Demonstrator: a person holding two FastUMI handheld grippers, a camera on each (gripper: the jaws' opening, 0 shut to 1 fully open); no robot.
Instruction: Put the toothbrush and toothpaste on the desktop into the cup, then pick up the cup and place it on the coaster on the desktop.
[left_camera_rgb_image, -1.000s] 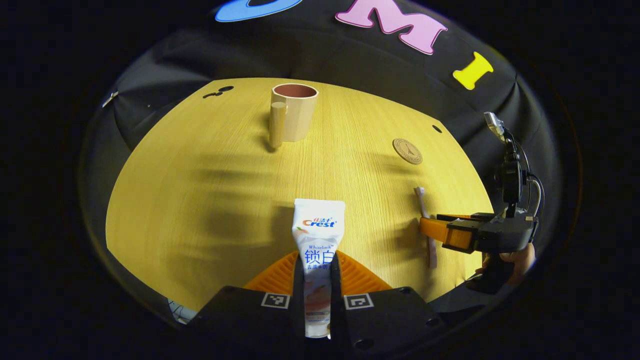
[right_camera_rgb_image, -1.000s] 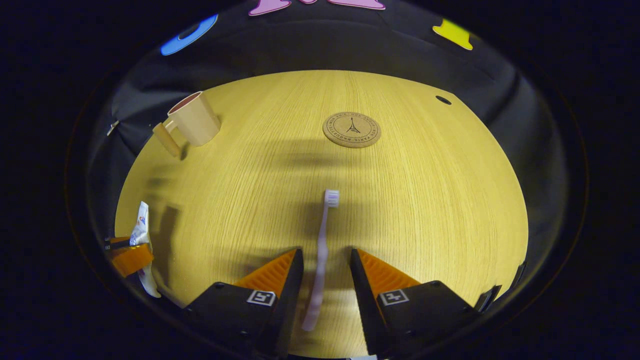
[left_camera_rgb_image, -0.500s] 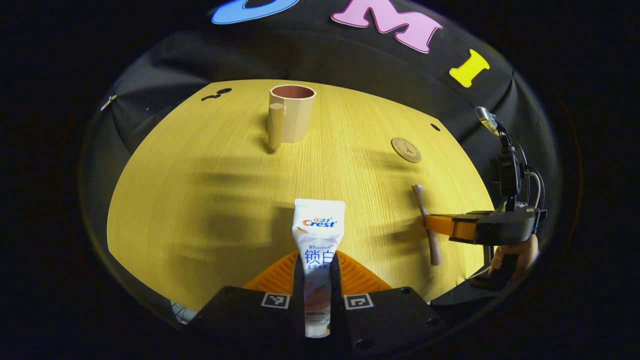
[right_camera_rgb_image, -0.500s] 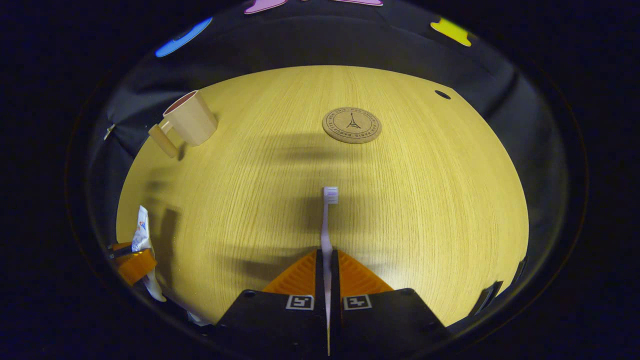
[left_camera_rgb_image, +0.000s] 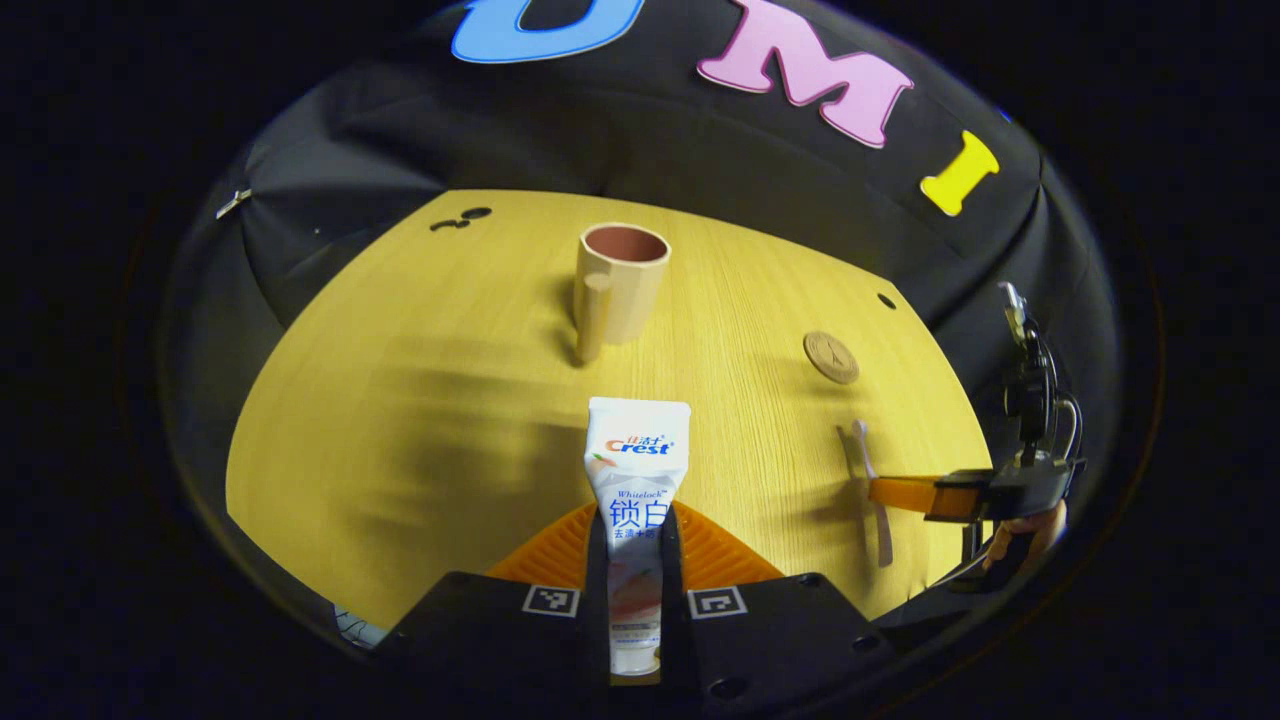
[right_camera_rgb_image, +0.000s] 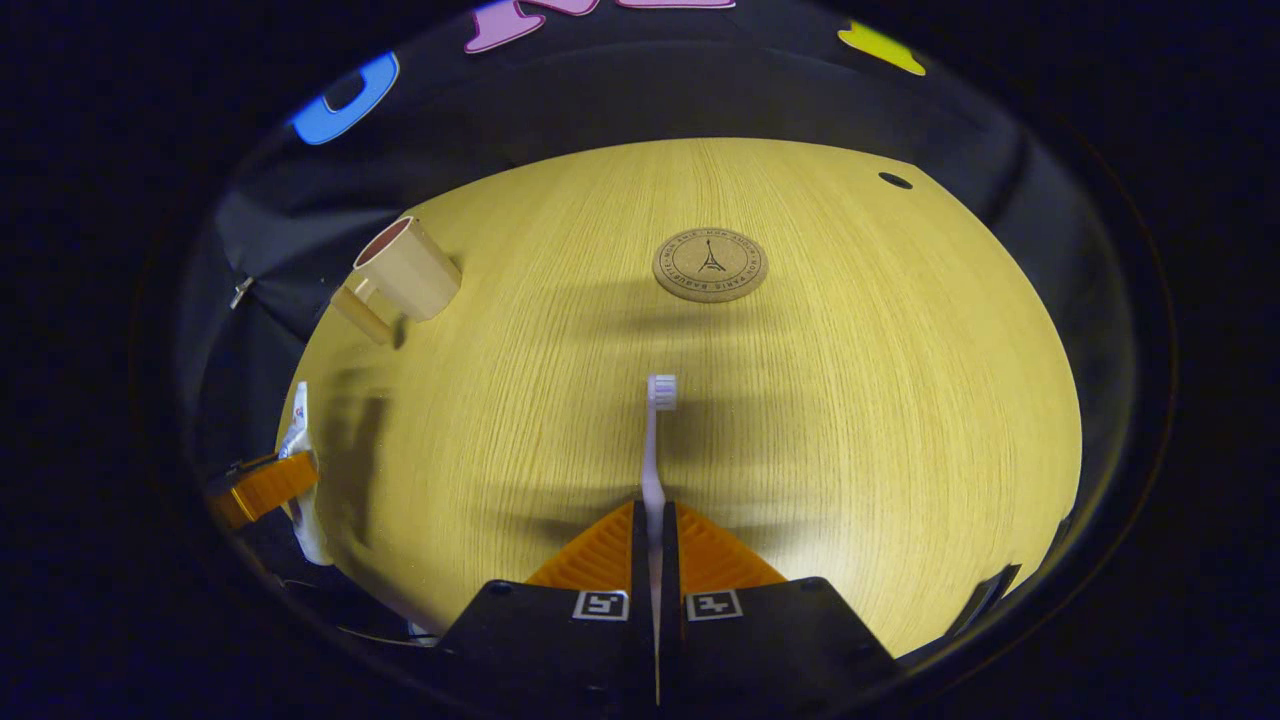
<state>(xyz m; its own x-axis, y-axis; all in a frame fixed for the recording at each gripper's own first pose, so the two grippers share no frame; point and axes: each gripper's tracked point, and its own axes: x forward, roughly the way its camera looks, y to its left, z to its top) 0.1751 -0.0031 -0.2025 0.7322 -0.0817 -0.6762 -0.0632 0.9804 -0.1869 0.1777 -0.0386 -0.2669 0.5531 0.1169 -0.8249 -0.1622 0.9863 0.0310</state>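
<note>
Toothpaste (left_camera_rgb_image: 637, 470) stands clamped between the fingers of the left hand-held gripper (left_camera_rgb_image: 636, 530), its flat crimped end pointing ahead at the cup (left_camera_rgb_image: 620, 282). That grip is the same as a second ago; what differs is the framing, for the cup now sits lower and a little larger in the left gripper view, so this gripper seems to have lifted and tipped toward it. The cup stands upright and empty at the far side of the table (left_camera_rgb_image: 420, 400), handle facing the camera.

Further right, the coaster (right_camera_rgb_image: 710, 265) lies bare, well apart from the cup. The toothbrush (right_camera_rgb_image: 654, 440) is the real change: a second ago the right hand-held gripper (right_camera_rgb_image: 655, 530) straddled it with fingers wide, and now both fingers are pinched on its handle, bristles pointing forward. In the left gripper view the brush hangs above its own shadow, so it looks raised off the table.

Both items look ready to carry. The next step is probably dropping each into the cup, one at a time, since its mouth is narrow.
</note>
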